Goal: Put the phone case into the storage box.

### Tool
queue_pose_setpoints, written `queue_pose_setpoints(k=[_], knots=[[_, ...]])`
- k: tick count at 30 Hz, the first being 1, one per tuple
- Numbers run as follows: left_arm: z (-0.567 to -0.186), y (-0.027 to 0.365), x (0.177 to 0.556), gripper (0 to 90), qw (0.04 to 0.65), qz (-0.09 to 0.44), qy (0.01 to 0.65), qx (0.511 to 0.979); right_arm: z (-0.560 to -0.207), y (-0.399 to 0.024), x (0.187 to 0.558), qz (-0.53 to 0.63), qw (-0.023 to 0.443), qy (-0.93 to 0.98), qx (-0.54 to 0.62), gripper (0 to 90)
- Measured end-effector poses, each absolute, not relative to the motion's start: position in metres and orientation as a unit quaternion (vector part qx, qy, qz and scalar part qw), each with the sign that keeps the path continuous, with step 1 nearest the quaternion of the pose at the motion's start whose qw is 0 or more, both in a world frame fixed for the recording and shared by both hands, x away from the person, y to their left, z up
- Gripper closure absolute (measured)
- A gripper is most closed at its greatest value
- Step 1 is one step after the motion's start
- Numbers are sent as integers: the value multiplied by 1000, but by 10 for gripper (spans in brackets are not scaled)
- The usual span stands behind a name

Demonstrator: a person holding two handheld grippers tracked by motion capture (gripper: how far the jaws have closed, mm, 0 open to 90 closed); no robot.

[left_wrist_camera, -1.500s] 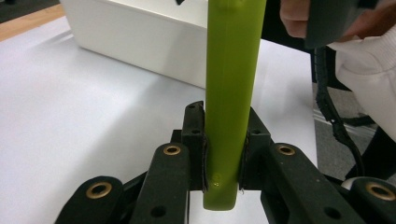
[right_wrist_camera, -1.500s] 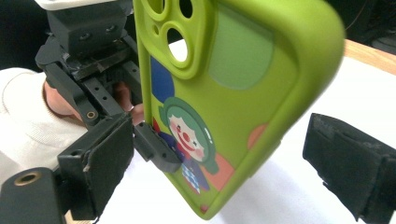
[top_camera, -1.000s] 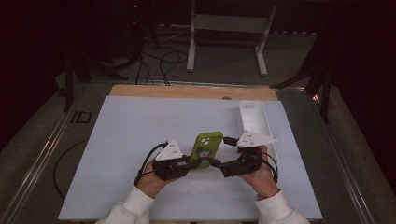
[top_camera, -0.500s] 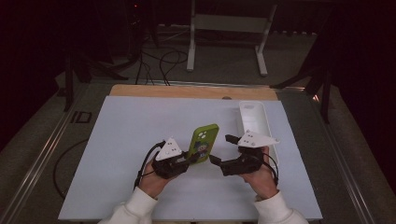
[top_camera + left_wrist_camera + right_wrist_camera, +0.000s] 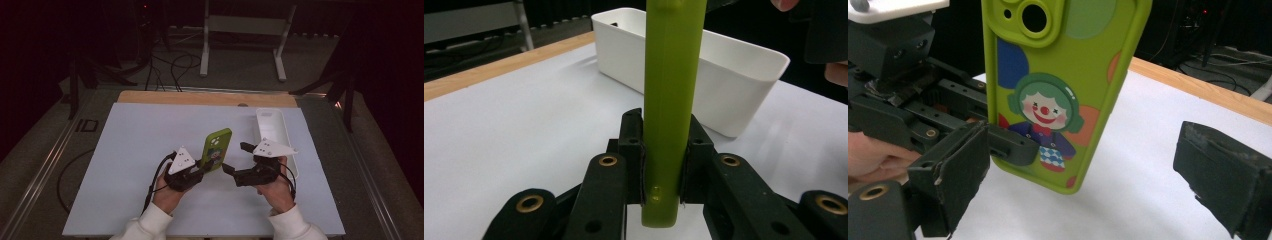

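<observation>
Left tool (image 5: 206,164): clamped on the lower end of the green phone case (image 5: 218,144), pads pressed flat on front and back. Held the case upright just above the desk (image 5: 135,145), near its middle and a little left of the white bin (image 5: 270,125). Right tool (image 5: 235,157): stood apart, jaws wide, close beside the case's printed back but touching nothing.

Judged the step as a handover or a second grip on the case. Needed to bring the right tool in level and square. Best closed on a free stretch above the left tool's pads, clear of the raised camera ring at the top. Needed to hold the left clamp firm until the right pads sat flat on both sides. Looked a soft, slick shell, likely to bow or slide under a skewed pinch. Called for a slow, centred squeeze rather than a snap.
</observation>
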State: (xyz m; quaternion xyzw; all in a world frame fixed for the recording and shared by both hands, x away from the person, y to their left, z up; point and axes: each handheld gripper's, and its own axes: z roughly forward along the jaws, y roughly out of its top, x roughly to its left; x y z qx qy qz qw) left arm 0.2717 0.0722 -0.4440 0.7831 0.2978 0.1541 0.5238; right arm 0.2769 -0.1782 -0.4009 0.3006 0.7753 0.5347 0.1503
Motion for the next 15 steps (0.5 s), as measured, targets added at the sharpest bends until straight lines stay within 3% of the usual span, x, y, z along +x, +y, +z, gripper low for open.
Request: queue_pose_setpoints(k=[15], knots=[[-447, 66, 269, 772, 516, 177, 315, 777, -400, -171, 275, 530, 171, 777, 293, 79]])
